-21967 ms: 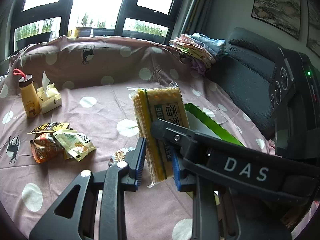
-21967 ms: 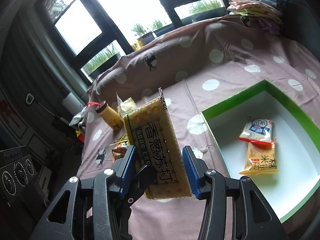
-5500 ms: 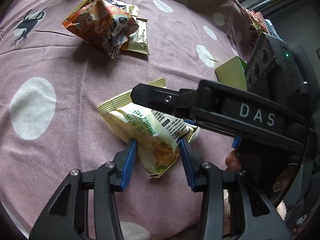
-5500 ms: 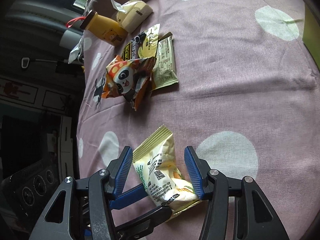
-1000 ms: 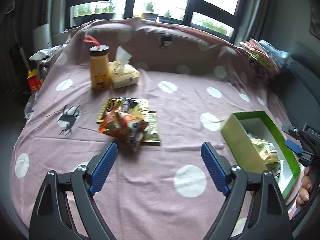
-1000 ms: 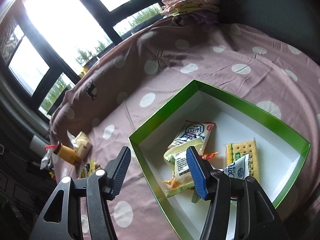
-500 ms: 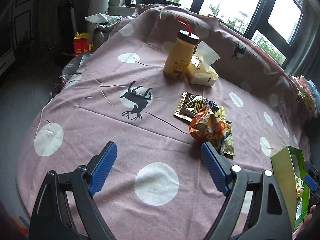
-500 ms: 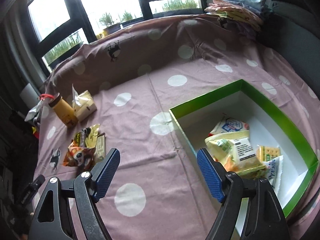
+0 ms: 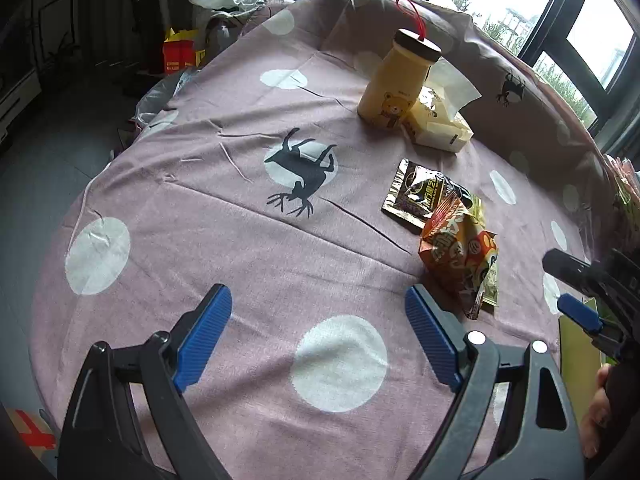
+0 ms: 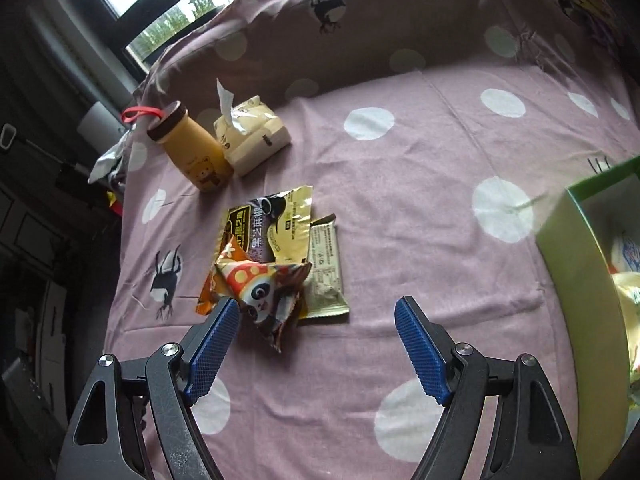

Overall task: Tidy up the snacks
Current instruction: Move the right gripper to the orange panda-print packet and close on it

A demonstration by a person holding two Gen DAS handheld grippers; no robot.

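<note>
A pile of three snack packets lies on the purple dotted cloth: an orange panda bag on top, a black-and-gold sachet behind it, a gold bar wrapper to its right. The pile also shows in the left wrist view, with the orange bag right of centre. My right gripper is open and empty, just in front of the pile. My left gripper is open and empty over bare cloth. The green box with snacks inside sits at the right edge.
A yellow bear bottle with a red loop and a tissue pack stand at the back left. The table edge drops to a dark floor on the left. The right gripper's tip shows in the left wrist view.
The right gripper has swung left from the green box toward the snack pile and come closer to it. The left gripper has moved nearer the cloth. Both stay open.
</note>
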